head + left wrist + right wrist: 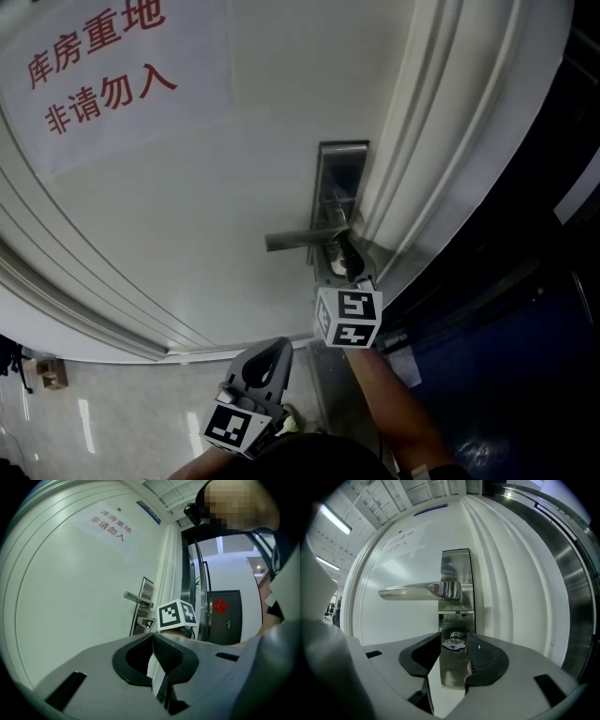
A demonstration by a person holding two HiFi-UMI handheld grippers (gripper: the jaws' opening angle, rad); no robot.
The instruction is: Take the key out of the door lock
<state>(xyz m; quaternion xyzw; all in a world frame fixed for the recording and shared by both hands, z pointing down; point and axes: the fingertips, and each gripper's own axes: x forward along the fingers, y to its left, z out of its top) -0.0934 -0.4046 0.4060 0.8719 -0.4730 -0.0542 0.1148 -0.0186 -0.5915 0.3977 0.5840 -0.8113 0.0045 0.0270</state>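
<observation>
Lowest and nearest in the head view, the left hand-held gripper (273, 345) sits clear of the white door (216, 206) and points up at it. Its jaws are drawn together at the tips with nothing between them. Farther in and to the right, a bare forearm (384, 394) stretches up and forward, bringing the right hand-held gripper (453, 637) to the steel lock plate (455, 564) just below the lever handle (417, 591). Its jaws stand apart, one on each side of the key (453, 644). The key's head juts from the cylinder in the plate, and neither pad clearly touches it. At far left on the door, a white paper sign (103, 66) reads 库房重地 非请勿入 in red.
</observation>
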